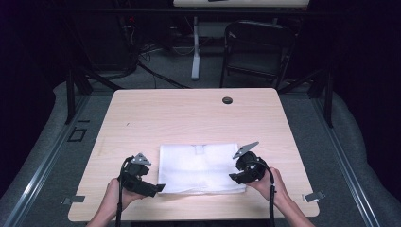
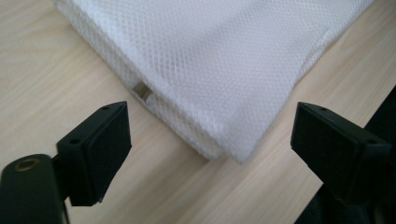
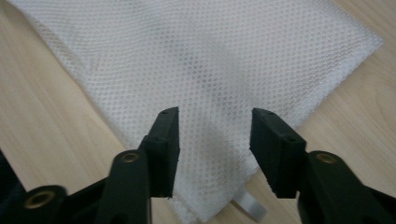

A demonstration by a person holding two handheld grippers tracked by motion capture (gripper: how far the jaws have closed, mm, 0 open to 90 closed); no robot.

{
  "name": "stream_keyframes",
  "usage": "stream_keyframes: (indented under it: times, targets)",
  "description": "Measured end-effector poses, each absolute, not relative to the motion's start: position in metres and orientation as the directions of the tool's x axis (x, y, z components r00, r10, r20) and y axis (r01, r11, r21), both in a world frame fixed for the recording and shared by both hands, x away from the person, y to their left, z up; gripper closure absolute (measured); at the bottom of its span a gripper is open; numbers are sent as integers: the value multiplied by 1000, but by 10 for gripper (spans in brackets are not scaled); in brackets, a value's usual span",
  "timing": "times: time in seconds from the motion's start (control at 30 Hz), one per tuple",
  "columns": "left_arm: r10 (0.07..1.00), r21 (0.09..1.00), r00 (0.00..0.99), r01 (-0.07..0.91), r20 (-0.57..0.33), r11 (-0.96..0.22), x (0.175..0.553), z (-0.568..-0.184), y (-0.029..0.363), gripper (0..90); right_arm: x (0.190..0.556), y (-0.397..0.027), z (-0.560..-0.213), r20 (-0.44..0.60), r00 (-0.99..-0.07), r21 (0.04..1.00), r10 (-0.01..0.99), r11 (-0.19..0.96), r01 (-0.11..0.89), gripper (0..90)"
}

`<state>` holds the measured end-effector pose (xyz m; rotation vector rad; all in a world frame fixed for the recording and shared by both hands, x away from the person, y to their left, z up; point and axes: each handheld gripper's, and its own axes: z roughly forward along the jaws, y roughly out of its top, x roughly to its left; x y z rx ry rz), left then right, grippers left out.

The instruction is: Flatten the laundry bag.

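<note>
One white mesh bag (image 1: 201,168), folded flat (zip pull perhaps visible).

Overhead view, two close jaw views

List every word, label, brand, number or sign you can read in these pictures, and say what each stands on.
None: no readable text in any view.
The white mesh cloth carries a small tab at its far edge, too small to read.
A small grey tag on the cloth's seam in the left gripper view shows no lettering.
A white tag under the cloth's corner in the right gripper view looks blank.
</note>
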<state>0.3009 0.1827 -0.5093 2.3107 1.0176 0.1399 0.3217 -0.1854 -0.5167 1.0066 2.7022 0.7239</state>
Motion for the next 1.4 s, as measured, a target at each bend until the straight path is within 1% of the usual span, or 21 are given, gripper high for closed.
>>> stream_keyframes:
  times: [0.03,0.1,0.17,0.23,0.37,0.43,0.47,0.5,0.6,0.67,0.7,0.77,0.8,0.9,0.97,1.0,1.07,1.13,1.23,1.37,1.4]
  targets:
    - [706,573,697,632,-127,-521,303,-508,180,110,319,-184,-516,5,-767,501,641,662,557,486]
    - [703,593,699,623,-131,-510,309,-507,173,97,313,-180,-519,-3,-778,498,628,676,544,464]
    - [701,591,703,619,-122,-517,314,-508,165,77,308,-178,-526,-22,-798,476,603,708,522,461]
    - [691,596,713,607,-116,-526,319,-508,158,63,307,-175,-532,-13,-811,444,585,730,519,441]
    - [686,610,719,592,-106,-526,329,-507,144,21,306,-169,-536,5,-813,443,582,728,523,413]
    - [676,602,729,589,-108,-539,333,-508,138,18,308,-169,-537,-4,-818,427,575,741,519,402]
    - [675,597,731,588,-104,-545,335,-511,135,11,307,-169,-538,-8,-815,425,580,739,522,410]
    - [670,590,735,586,-100,-555,335,-513,133,10,307,-168,-540,-5,-816,425,578,740,522,420]
    - [664,579,742,583,-93,-570,333,-518,133,17,306,-167,-543,-3,-825,412,565,753,514,493]
    - [657,569,747,586,-101,-577,333,-522,133,34,307,-166,-543,-1,-835,401,550,765,503,518]
    - [654,561,749,587,-103,-584,332,-524,132,35,307,-165,-544,4,-830,416,558,753,509,542]
    - [642,555,757,587,-119,-589,332,-526,132,48,307,-163,-545,0,-837,400,547,767,501,576]
    - [640,554,760,585,-119,-592,332,-527,131,47,307,-161,-547,-2,-835,403,550,765,503,618]
    - [638,556,760,586,-125,-589,331,-526,131,50,310,-160,-551,-5,-841,377,542,779,500,668]
    - [640,552,757,593,-135,-585,331,-527,133,53,311,-161,-552,-2,-836,382,549,773,507,719]
    - [639,549,758,592,-130,-590,331,-528,133,55,311,-162,-552,1,-835,384,550,771,508,764]
    - [638,544,758,596,-138,-591,330,-530,134,62,309,-162,-552,0,-830,391,558,764,514,807]
    - [635,541,761,594,-137,-595,329,-530,134,66,308,-160,-552,-22,-828,386,560,769,510,864]
    - [626,547,768,583,-132,-601,327,-528,133,75,308,-161,-552,-21,-829,384,559,770,509,885]
    - [612,550,781,568,-125,-612,325,-528,132,79,309,-162,-550,-3,-814,404,581,745,530,891]
    - [610,554,782,565,-126,-611,324,-528,131,80,310,-162,-548,-7,-820,394,572,756,523,891]
